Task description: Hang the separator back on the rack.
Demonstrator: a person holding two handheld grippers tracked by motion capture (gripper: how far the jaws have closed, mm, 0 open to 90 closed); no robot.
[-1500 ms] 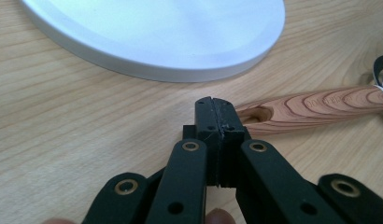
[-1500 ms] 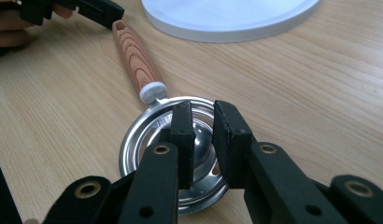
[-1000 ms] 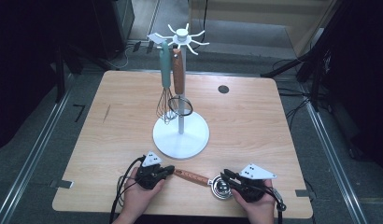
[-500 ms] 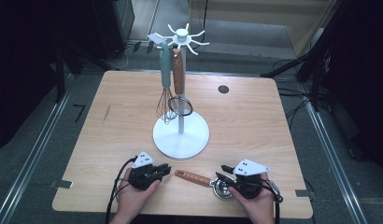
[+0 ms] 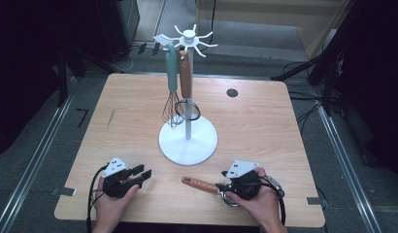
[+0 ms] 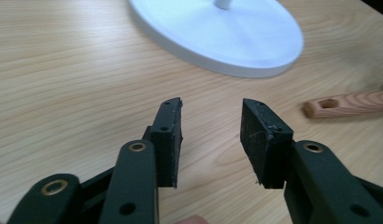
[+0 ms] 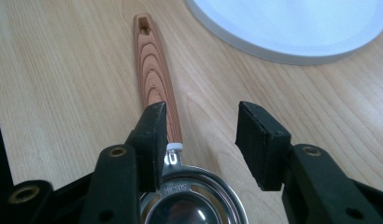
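A laboratory recording station. A bare wooden table (image 5: 265, 126) stands on grey floor between metal floor rails (image 5: 32, 165), with dark equipment stands (image 5: 333, 63) and loose cables (image 5: 308, 109) around it; a white utensil stand (image 5: 188, 141) serves as the staged prop.

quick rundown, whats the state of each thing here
left gripper: open, nothing between its jaws, jaws just been opening
right gripper: open, jaws just been opening, over the strainer's neck without pressing it
strainer: lying flat on the table, wooden handle toward the stand
whisk: hanging on the stand
wooden-handled tool: hanging beside the whisk
stand: upright on the table
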